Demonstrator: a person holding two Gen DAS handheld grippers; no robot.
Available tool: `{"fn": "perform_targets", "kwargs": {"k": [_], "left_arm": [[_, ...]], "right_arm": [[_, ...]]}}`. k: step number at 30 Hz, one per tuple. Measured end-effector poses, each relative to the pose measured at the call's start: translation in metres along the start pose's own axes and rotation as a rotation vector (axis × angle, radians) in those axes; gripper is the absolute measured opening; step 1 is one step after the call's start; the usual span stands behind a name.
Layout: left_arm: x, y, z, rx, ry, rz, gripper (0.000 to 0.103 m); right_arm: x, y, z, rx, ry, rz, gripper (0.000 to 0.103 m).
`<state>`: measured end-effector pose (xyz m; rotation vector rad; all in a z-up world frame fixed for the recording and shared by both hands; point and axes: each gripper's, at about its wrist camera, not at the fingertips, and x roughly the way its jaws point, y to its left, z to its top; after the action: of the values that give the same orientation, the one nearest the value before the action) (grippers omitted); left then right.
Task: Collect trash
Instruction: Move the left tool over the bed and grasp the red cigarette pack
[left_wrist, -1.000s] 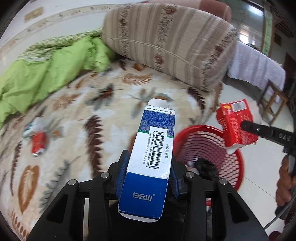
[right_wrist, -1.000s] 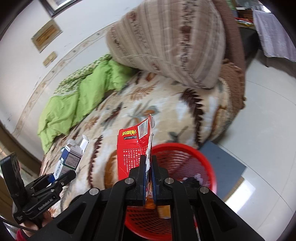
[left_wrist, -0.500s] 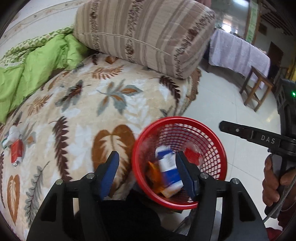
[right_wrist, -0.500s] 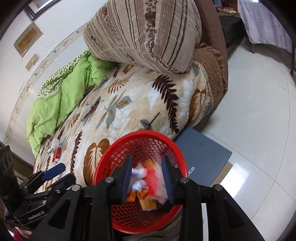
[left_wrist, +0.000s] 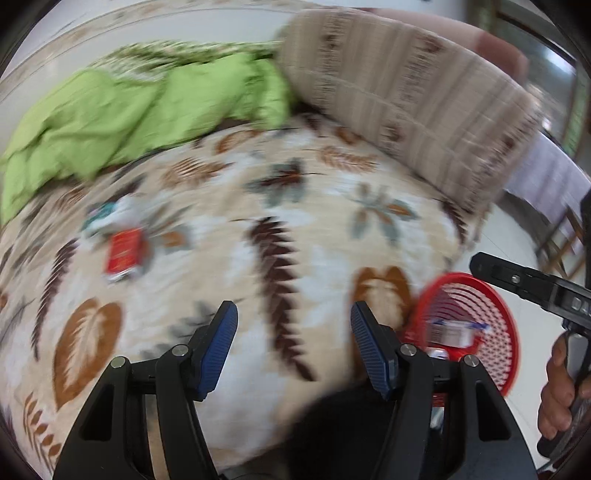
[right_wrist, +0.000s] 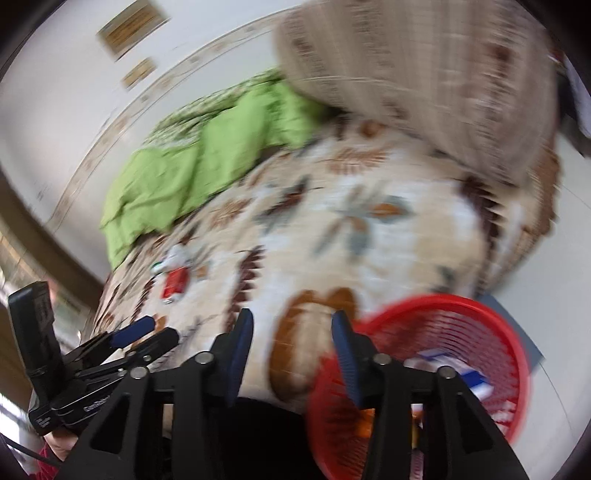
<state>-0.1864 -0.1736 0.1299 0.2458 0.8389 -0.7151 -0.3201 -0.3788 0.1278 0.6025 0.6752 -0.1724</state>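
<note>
Red wrapper (left_wrist: 123, 254), lengthwise toward green quilt (left_wrist: 122, 118)

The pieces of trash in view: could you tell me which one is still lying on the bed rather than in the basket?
The red packet on the leaf-patterned blanket, below the green quilt. The blue-and-white box already lies inside the red basket.

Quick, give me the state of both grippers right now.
Left gripper: open, blue-padded fingers spread wide, holding nothing.
Right gripper: open, holding nothing, beside the red plastic mesh basket.
</note>
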Motion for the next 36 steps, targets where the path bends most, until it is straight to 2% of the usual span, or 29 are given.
{"fn": "perform_targets", "kwargs": {"k": [5, 8, 12, 22, 26, 27, 28, 29, 33, 36], "left_arm": [[0.001, 0.072, -0.004, -0.127, 0.003, 0.109, 0.065], [0.007, 0.111, 0.0, -0.189, 0.002, 0.195, 0.071], [0.03, 0.156, 0.011, -0.247, 0.034, 0.27, 0.072], [0.125, 0.201, 0.039, -0.274, 0.154, 0.359, 0.077], [0.146, 0.208, 0.042, -0.272, 0.151, 0.388, 0.077], [0.147, 0.211, 0.042, -0.28, 0.14, 0.388, 0.076], [0.146, 0.213, 0.042, -0.285, 0.13, 0.381, 0.067], [0.146, 0.214, 0.042, -0.291, 0.124, 0.372, 0.051], [0.135, 0.22, 0.036, -0.3, 0.11, 0.349, 0.051], [0.113, 0.225, 0.025, -0.332, 0.097, 0.348, 0.05]], "right_arm": [[0.047, 0.052, 0.007, -0.08, 0.055, 0.066, 0.048], [0.065, 0.07, 0.009, -0.11, 0.078, 0.085, 0.048], [0.083, 0.086, 0.014, -0.137, 0.099, 0.099, 0.048], [0.117, 0.091, 0.028, -0.136, 0.146, 0.104, 0.049], [0.128, 0.092, 0.036, -0.133, 0.155, 0.094, 0.05], [0.131, 0.093, 0.038, -0.132, 0.16, 0.095, 0.05], [0.135, 0.095, 0.04, -0.133, 0.165, 0.095, 0.05], [0.138, 0.097, 0.041, -0.134, 0.17, 0.097, 0.05], [0.153, 0.115, 0.048, -0.151, 0.185, 0.119, 0.052], [0.168, 0.134, 0.055, -0.161, 0.189, 0.153, 0.055]]}}
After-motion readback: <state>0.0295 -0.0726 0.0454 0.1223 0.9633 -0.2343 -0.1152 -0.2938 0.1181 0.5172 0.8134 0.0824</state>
